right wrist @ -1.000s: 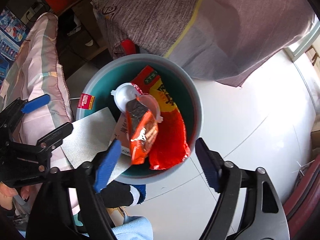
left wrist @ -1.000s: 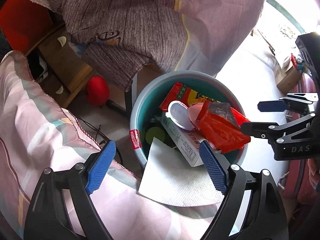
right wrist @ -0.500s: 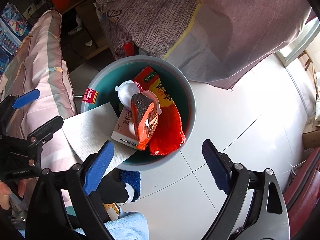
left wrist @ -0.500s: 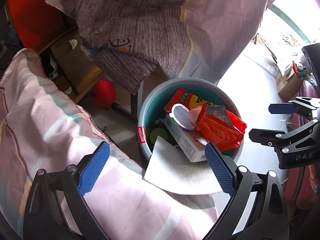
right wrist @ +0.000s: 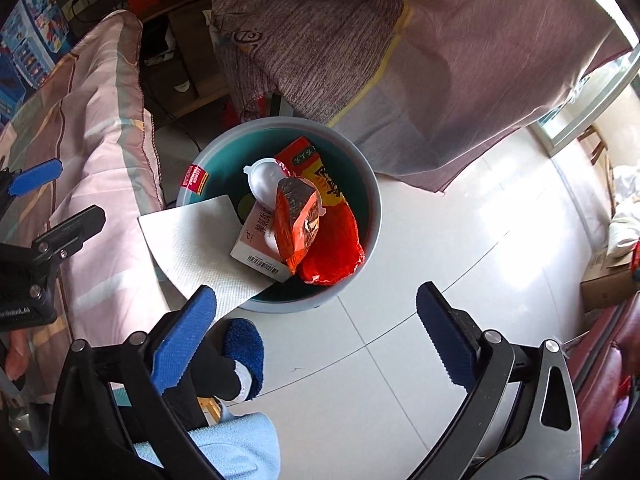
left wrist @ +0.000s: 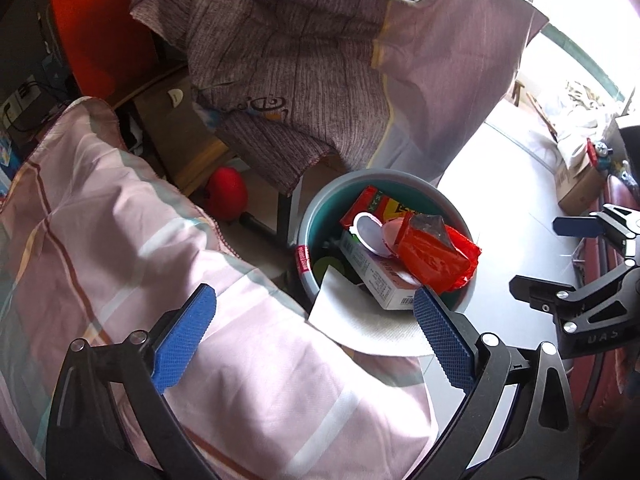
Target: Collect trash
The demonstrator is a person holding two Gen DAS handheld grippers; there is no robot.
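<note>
Right wrist view: right gripper and left gripper have just spread empty; the paper towel drapes over the bin rim, nearer the left.

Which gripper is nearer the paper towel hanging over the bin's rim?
Left. The left gripper hovers right beside the paper towel; the right gripper is past the bin, over floor.

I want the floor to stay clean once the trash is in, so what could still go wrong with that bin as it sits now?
The paper towel lies half over the bin rim rather than inside, so it may slide off onto the floor or the pink bedding. The orange snack bag and white carton are piled high near the rim; a bump could tip them out. Both claws are open and empty, so nothing steadies the pile.
</note>
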